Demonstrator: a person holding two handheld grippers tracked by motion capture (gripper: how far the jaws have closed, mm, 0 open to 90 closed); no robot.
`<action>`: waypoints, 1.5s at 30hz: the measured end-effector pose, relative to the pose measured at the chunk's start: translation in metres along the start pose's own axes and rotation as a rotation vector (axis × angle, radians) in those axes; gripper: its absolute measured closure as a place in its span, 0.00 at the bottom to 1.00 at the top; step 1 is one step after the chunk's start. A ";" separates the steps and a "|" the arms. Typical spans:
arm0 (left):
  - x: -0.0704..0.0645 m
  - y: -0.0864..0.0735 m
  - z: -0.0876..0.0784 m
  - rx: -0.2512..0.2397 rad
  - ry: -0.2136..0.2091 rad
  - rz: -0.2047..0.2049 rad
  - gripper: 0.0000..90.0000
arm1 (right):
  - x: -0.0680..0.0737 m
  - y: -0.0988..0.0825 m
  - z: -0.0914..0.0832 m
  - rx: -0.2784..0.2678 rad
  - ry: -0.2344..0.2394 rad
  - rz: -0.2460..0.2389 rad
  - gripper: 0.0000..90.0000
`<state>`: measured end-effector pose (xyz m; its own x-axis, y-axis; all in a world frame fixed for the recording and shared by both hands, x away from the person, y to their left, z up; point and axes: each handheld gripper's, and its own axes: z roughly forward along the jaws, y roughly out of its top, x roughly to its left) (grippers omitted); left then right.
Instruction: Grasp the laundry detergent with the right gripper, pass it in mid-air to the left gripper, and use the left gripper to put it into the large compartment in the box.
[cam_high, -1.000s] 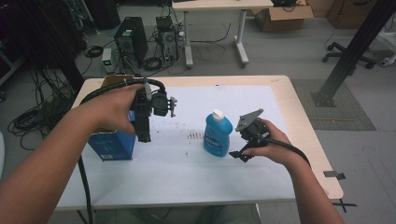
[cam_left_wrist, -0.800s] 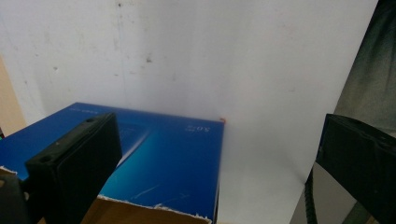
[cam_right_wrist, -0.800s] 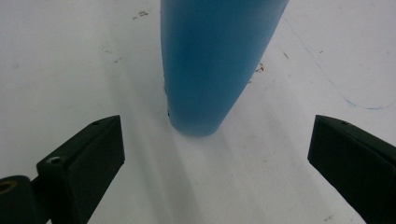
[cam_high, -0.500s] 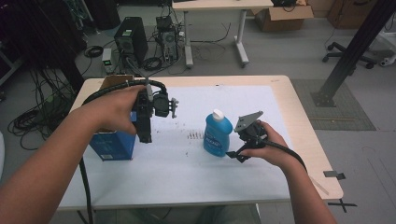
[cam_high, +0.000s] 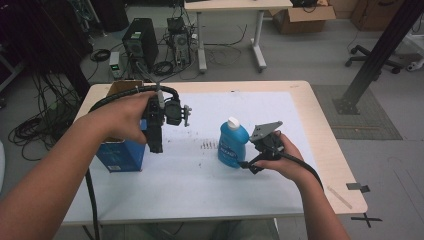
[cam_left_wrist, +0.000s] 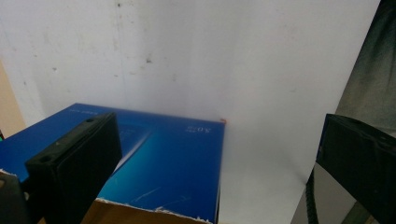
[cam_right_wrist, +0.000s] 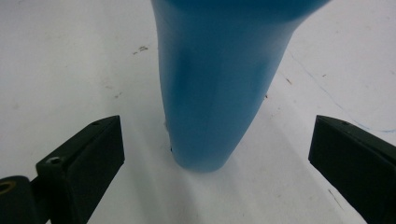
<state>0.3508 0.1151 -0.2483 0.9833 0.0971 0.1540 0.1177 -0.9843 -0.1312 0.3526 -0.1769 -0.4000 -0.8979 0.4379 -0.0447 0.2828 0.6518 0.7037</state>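
Bottle (cam_high: 233, 144): blue plastic, white cap, upright at centre frame on the white worktop (cam_high: 200, 190).
Right gripper (cam_high: 247, 163): jaws spread wide, flanking the bottle's base, not touching.
Left gripper (cam_high: 155, 141): spread, hovering over the blue box (cam_high: 120, 156), left of frame.
Handling: probably light, smooth, a bit slippery; the mid-body looks the best place to squeeze.

Left gripper (cam_high: 156, 145): black, thick black cable. Right gripper (cam_high: 248, 165): black, grey three-cornered plate above jaws. Forearms bare.

Beyond my surface (cam_high: 310, 130) lies grey floor (cam_high: 300, 55), tangled cables (cam_high: 35, 125), a computer tower (cam_high: 138, 45) and another desk (cam_high: 230, 6).
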 end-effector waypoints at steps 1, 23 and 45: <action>0.000 0.000 0.000 -0.003 0.001 -0.002 0.00 | 0.000 0.000 0.001 -0.005 0.000 0.003 0.04; 0.001 0.002 0.006 0.023 -0.006 0.000 0.00 | 0.004 -0.004 0.020 -0.117 -0.001 0.031 0.03; 0.002 0.001 0.011 0.024 -0.011 0.003 0.00 | 0.006 -0.007 0.028 -0.200 -0.039 0.054 0.03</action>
<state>0.3549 0.1159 -0.2585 0.9852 0.0957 0.1426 0.1177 -0.9809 -0.1550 0.3543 -0.1617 -0.4251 -0.8686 0.4946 -0.0280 0.2539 0.4930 0.8321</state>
